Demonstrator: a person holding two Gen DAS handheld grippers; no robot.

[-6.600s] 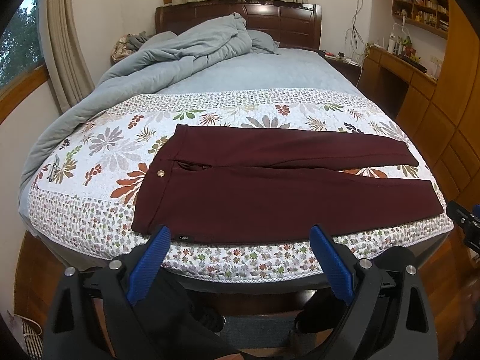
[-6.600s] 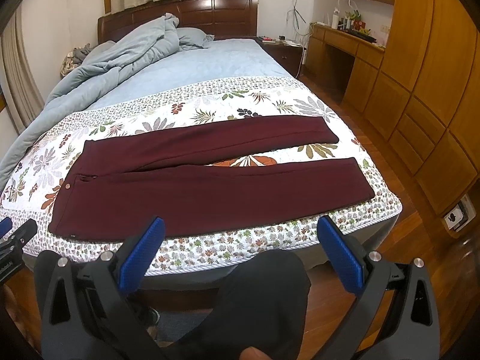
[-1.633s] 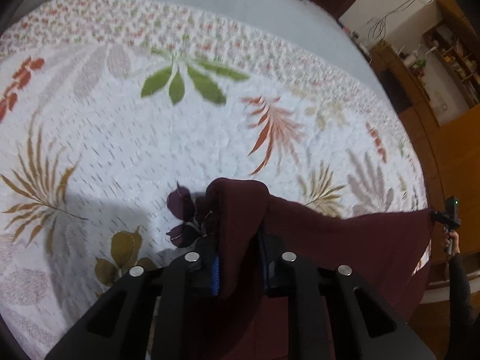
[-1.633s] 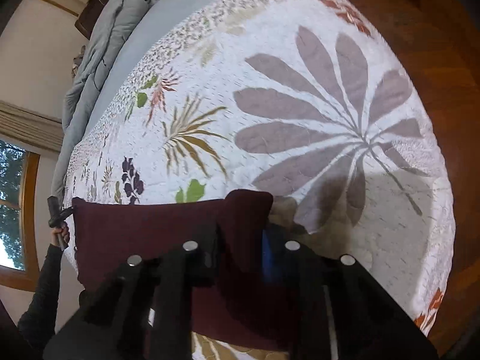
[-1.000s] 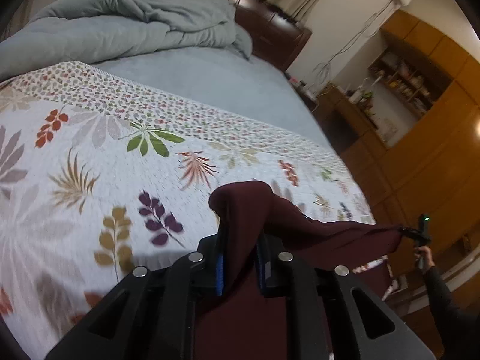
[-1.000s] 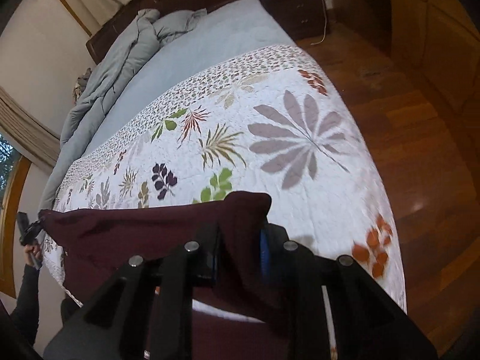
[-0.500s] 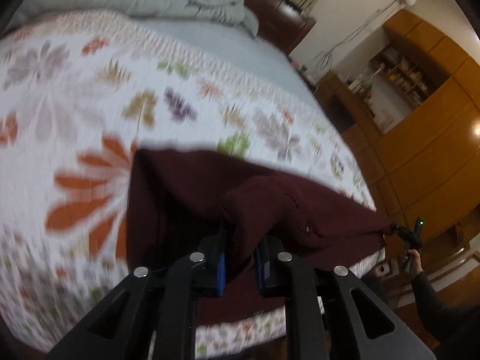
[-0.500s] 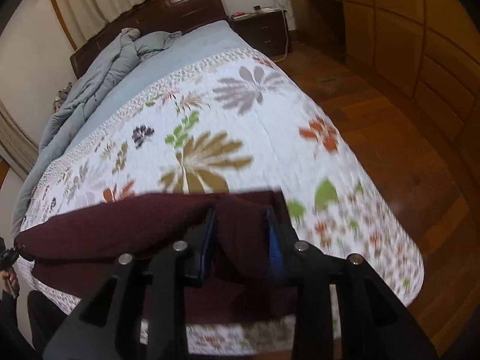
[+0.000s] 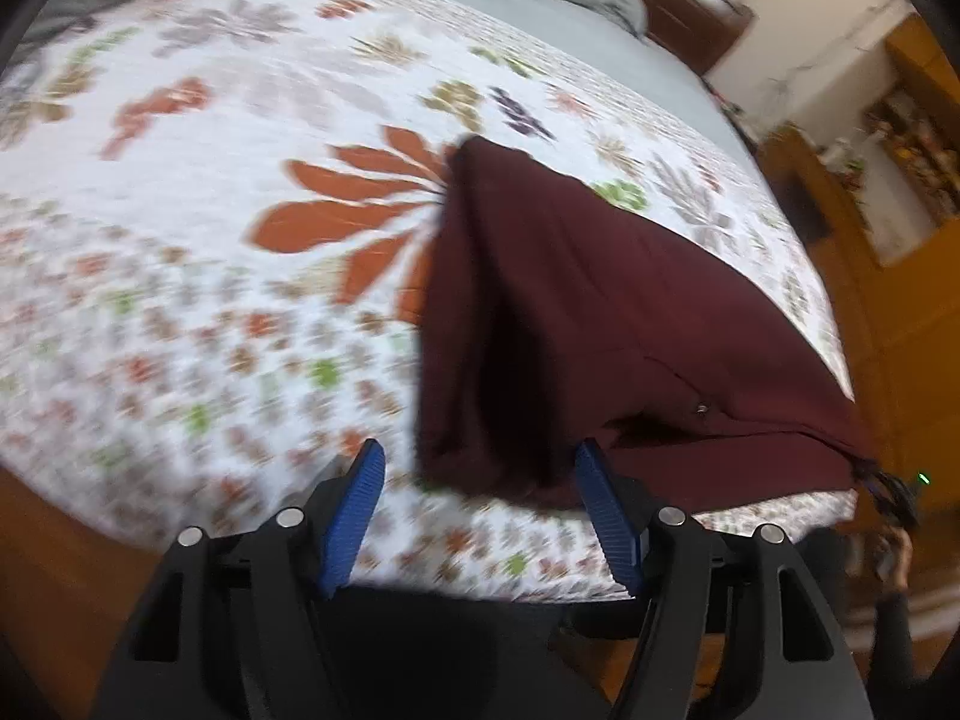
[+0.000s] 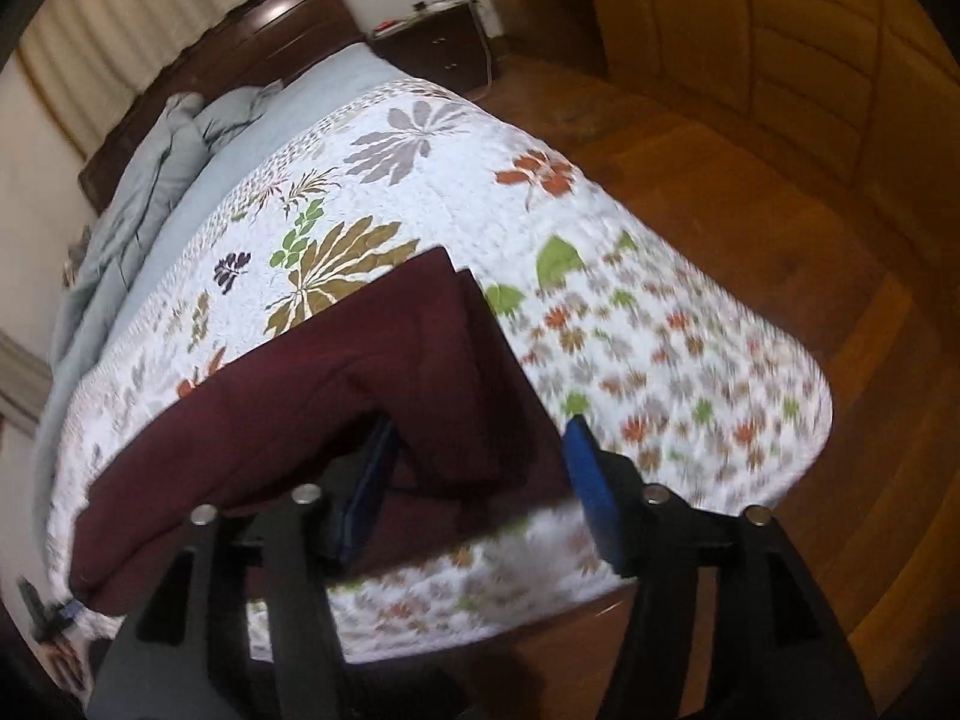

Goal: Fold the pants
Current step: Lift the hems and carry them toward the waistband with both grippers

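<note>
The floral quilt (image 9: 180, 240) on the bed is the landmark here, and the dark red pants (image 9: 600, 312) lie on its near edge, folded lengthwise so one leg covers the other. The left gripper (image 9: 480, 498) has its blue fingers spread wide, with the waist end of the pants between them but not pinched. The right gripper (image 10: 480, 474) is also spread apart, and the cuff end sits between its fingers, loose. The main risk, I think, is that the upper layer slides off the lower one, because the cloth hangs close to the quilt's edge and nothing holds it; a finger that catches the fabric while pulling away could also drag the fold open. The left view shows a small metal button (image 9: 701, 407) and the opened waistband, which the right view does not show. The right view shows the two cuff edges slightly out of line and the wooden floor (image 10: 750, 180) beyond the quilt.
</note>
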